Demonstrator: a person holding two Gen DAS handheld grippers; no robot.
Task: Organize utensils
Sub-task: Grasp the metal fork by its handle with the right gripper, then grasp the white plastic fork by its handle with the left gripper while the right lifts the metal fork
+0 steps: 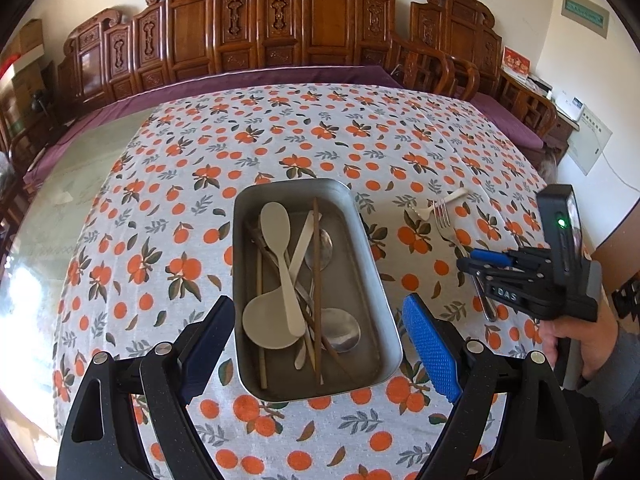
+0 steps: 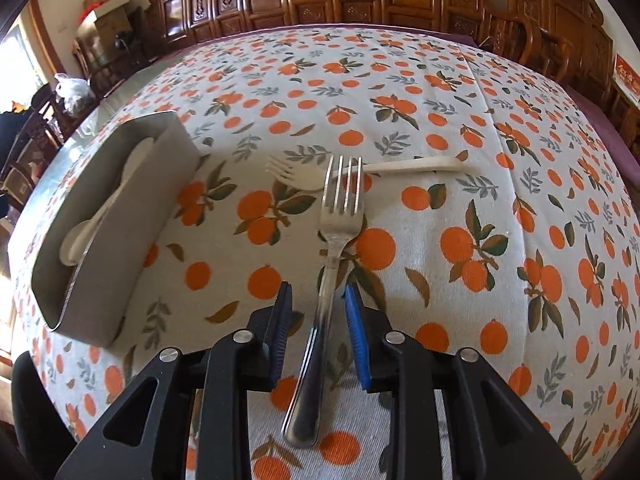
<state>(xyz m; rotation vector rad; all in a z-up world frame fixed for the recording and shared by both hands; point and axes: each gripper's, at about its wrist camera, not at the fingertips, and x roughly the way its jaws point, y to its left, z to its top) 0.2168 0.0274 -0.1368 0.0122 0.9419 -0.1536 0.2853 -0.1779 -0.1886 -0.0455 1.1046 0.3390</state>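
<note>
right gripper (image 2: 316, 320) open, jaws straddling handle of shiny steel dinner fork (image 2: 336, 232), not yet pinching | fork flat on orange-print tablecloth (image 2: 460, 128), long axis 12–6, tines at 12 crossing cream plastic fork (image 2: 384, 168) | rectangular metal tray (image 2: 120, 272) at 9–10 | left gripper (image 1: 320, 344) open, hovering above tray, farther from fork

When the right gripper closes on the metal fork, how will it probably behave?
The metal fork looks rigid, so it should not bend. Its polished handle lies between the right gripper's open blue pads, so it may slip or pivot. Its tines rest across the white plastic fork, which may be nudged when lifting.
</note>
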